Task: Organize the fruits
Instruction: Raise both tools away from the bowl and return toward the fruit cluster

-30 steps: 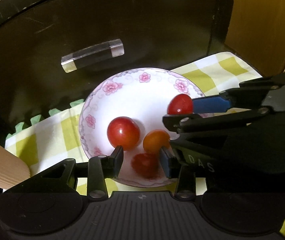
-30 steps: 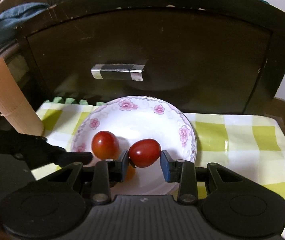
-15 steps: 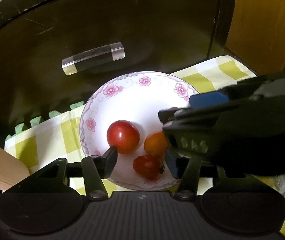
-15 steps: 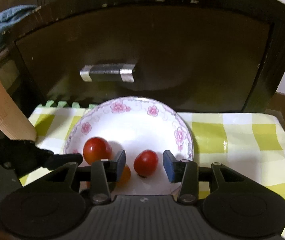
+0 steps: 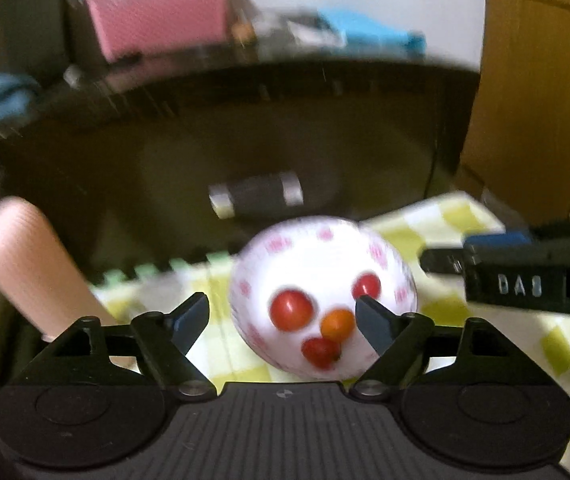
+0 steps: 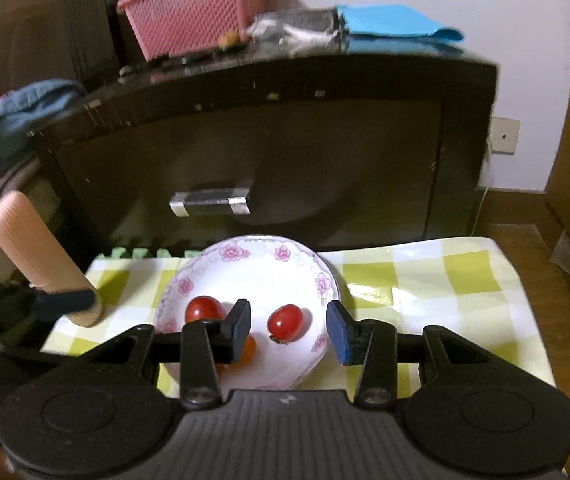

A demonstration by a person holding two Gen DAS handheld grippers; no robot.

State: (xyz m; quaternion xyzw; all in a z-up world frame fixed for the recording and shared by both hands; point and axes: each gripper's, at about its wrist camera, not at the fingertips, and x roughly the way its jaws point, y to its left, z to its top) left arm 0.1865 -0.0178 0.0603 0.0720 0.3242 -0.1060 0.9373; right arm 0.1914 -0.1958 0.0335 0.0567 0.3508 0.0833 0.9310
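Four small fruits (image 5: 289, 309) lie gathered in the flowered plate (image 6: 261, 254) on the checked cloth (image 6: 425, 280), so little seems left; the left gripper (image 5: 283, 316) is opening, empty, and the right gripper (image 6: 289, 326) stands parted, holding nothing.

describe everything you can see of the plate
The plate is round, white and shallow, glossy like glazed china, with pink flowers and a thin scrolling line around its rim. It lies flat on the yellow-green checked cloth in front of the dark cabinet. Four small tomatoes rest inside: three red and one orange. No gripper touches it.
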